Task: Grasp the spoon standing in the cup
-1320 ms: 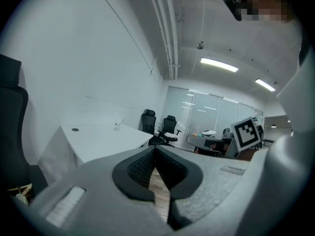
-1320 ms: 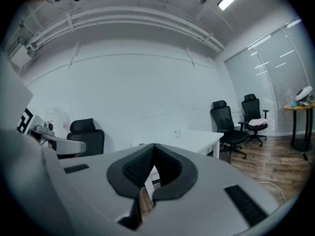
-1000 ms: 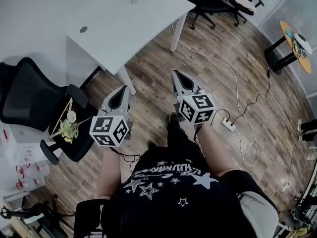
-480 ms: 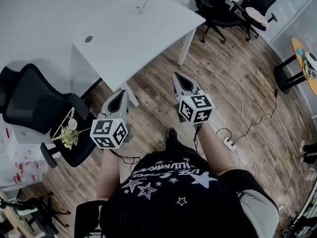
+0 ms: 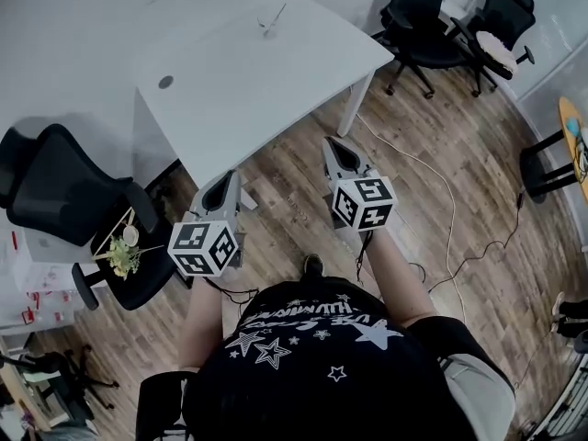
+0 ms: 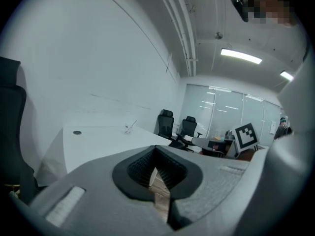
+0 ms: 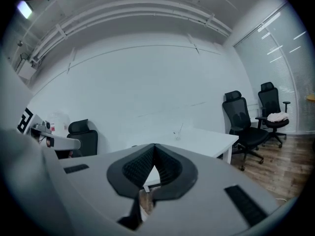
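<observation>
Facing the white table (image 5: 230,81), both tools hang over the wood floor on its near side, short of its edge. The cup (image 5: 265,28) sits close to the table's far edge, well apart from either tool. The spoon (image 5: 275,15) stands in it with its handle rising out of the rim and leaning away toward the table's far right. It is too small to read further.

The left gripper (image 5: 223,184) points at the table's near corner. Its jaws are pressed together at the tips with nothing between them. The right gripper (image 5: 338,152) is closed in the same way and equally empty. It sits off the table's near right side, a touch farther forward.

In the left gripper view the cup and spoon appear left of the jaw line, on the far part of the table. In the right gripper view they appear just right of it. So the target lies ahead and between the two lines of aim.

Neither tool is clearly the nearer, though the right looks slightly better placed. Whichever goes must cross the whole tabletop, spread its jaws, and then close across the tilted handle above the cup's rim.
</observation>
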The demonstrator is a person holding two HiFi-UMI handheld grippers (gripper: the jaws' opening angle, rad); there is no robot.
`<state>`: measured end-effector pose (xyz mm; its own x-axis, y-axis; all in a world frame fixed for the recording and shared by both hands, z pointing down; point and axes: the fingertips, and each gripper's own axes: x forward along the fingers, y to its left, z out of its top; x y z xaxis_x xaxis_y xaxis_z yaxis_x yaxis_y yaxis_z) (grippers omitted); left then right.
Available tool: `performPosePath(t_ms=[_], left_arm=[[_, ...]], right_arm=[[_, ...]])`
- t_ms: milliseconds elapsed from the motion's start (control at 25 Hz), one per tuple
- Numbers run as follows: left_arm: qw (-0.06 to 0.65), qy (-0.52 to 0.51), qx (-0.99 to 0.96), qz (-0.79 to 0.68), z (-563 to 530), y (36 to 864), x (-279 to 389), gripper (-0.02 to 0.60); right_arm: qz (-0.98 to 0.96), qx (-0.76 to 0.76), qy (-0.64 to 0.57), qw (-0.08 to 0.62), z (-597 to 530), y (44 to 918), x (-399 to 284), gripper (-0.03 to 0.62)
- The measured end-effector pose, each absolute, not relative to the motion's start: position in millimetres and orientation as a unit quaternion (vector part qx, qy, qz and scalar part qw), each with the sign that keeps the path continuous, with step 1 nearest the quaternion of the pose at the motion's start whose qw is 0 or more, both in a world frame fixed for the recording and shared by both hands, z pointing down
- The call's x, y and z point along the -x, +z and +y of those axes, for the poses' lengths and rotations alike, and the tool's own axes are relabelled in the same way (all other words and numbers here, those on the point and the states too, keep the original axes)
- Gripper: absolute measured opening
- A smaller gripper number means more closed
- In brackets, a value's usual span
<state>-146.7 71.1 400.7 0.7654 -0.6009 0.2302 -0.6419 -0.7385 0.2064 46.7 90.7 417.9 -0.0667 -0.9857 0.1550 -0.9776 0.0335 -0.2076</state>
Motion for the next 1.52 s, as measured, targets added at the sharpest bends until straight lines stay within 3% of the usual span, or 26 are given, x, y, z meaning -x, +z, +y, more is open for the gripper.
performPosePath(t_ms=[440,680,840,1520], left_arm=[[0.152,0.073,-0.914,-0.369,59.4,410.6,99.5,0.008],[0.136,0.094,-0.915,-0.367,48.0,414.3,92.8,0.008],[0.117,0.096,-0.919,-0.365,23.8,408.0,88.1,0.008],[0.155,0.085,-0.921,-0.348,-117.3,426.0,54.1,0.008]], right_arm=[[0.732,0.668,-0.133,0.015,69.4,426.7,-102.8,0.009],[0.732,0.661,-0.156,0.056,59.9,433.3,-110.0,0.009],[0.732,0.662,-0.156,0.043,47.3,439.0,-113.3,0.009],[0.729,0.669,-0.143,0.008,-85.5,441.8,-146.8,0.009]])
